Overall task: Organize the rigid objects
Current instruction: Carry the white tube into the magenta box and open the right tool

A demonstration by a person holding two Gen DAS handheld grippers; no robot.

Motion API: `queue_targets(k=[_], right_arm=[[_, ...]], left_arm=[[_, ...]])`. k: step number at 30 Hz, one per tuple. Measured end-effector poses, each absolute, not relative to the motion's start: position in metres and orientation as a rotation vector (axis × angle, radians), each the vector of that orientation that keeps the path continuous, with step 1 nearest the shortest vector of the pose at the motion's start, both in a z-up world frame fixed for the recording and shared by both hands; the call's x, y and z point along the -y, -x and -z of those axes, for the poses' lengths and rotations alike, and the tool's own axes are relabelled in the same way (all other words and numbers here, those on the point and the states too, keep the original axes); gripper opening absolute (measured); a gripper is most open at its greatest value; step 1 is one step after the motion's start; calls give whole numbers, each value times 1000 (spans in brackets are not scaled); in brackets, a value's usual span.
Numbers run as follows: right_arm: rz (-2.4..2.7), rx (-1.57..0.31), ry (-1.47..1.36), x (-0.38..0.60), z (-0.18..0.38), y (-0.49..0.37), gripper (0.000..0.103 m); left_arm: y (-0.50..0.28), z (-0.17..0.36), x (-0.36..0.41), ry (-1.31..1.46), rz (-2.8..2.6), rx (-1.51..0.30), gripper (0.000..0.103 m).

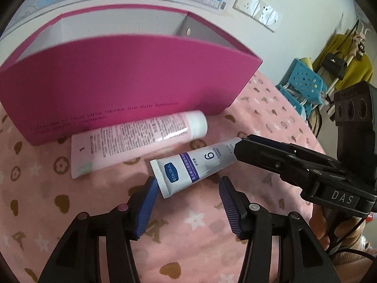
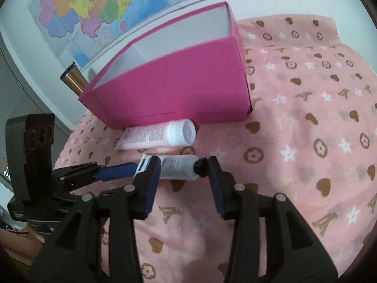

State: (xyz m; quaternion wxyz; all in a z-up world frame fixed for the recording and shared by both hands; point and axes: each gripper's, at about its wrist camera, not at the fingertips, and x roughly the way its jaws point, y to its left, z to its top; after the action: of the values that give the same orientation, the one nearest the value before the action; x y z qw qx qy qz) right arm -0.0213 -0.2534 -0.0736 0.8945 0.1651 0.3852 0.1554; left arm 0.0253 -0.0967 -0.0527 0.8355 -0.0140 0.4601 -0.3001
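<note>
A small white tube (image 1: 195,165) with a purple band and a black cap lies on the pink patterned cloth (image 1: 188,224). A larger pink tube (image 1: 132,139) with a white cap lies behind it, against an open magenta box (image 1: 122,80). My left gripper (image 1: 188,186) is open, its jaws astride the white tube's crimped end. My right gripper (image 2: 185,168) is open, its jaws either side of the white tube (image 2: 176,169), the right pad beside the black cap (image 2: 200,166). The pink tube (image 2: 160,135) and box (image 2: 179,89) lie beyond.
The box stands near the wall with a map (image 2: 106,2) and sockets (image 1: 256,7). A gold cylinder (image 2: 73,80) sits left of the box. A blue stool (image 1: 304,82) and hanging clothes stand beyond the table's right edge.
</note>
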Motion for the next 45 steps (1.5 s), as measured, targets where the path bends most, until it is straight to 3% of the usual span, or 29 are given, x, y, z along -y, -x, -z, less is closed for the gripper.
queue_targets(k=[20,45], right_arm=[[-356,-567,-281,267,-23,-8,44],[-306,-629,-275,275,-11,-66,44]], left_arm=[[-56,-54,100,12,635,-721,54],[-113,-41,118,5,590,-756,54]])
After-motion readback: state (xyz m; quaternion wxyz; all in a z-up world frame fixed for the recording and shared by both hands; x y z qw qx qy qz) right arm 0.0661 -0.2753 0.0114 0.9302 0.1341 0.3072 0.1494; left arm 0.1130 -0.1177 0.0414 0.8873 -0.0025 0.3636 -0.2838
